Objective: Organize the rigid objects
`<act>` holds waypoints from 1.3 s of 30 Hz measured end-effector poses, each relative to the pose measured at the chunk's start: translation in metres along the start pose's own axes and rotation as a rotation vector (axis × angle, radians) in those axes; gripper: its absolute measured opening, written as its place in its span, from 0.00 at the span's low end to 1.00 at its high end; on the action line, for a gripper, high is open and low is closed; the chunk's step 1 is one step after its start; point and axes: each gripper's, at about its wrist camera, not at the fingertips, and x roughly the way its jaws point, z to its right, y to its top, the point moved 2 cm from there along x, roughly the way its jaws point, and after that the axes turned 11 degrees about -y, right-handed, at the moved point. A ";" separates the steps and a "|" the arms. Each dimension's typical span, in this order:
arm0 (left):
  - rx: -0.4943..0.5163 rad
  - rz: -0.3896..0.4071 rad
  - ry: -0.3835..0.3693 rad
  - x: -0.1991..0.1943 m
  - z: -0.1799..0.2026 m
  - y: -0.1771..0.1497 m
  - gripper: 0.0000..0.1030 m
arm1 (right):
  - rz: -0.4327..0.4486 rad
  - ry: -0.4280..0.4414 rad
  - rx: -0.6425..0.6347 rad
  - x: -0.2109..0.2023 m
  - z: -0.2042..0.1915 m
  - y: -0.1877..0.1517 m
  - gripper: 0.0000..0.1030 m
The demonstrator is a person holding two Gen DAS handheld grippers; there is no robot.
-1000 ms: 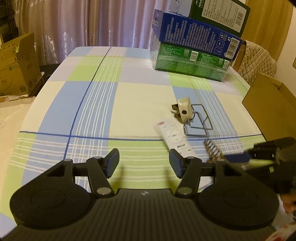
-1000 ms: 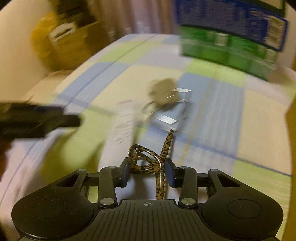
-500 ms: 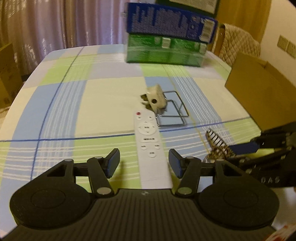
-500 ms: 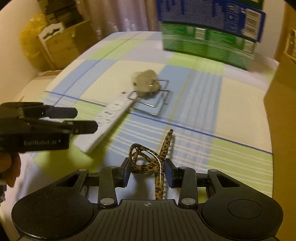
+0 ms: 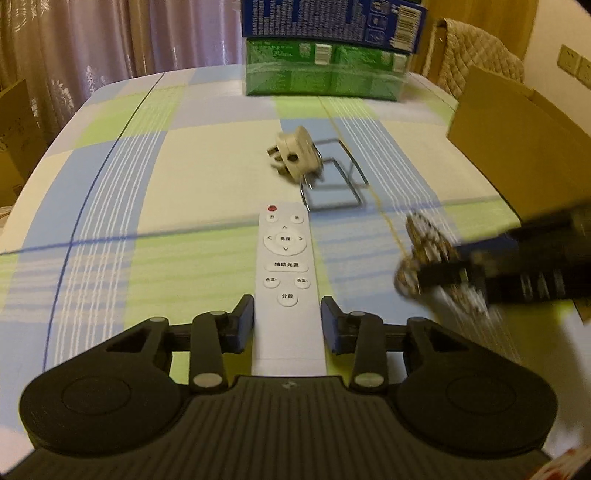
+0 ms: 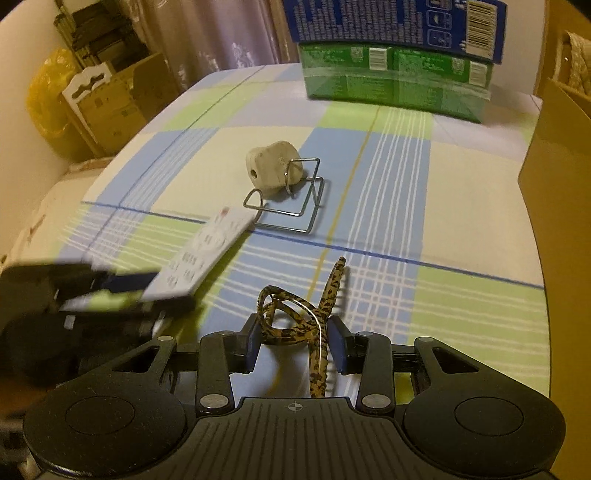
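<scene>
A white remote control lies on the checked tablecloth, its near end between the fingers of my left gripper, which is open around it. The remote also shows in the right wrist view. My right gripper is shut on a leopard-print hair tie and shows blurred at the right of the left wrist view. A beige plug adapter rests against a wire rack beyond the remote.
Stacked green and blue boxes stand at the table's far edge. An open cardboard box stands at the right. More cardboard boxes and a yellow bag sit off the table to the left.
My left gripper has swung right and forward so the remote now lies between its fingers. My right gripper still holds the hair tie and has moved a little.
</scene>
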 end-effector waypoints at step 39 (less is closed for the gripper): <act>-0.006 0.137 0.018 -0.037 0.026 -0.002 0.32 | 0.157 -0.003 0.116 -0.058 0.014 0.000 0.34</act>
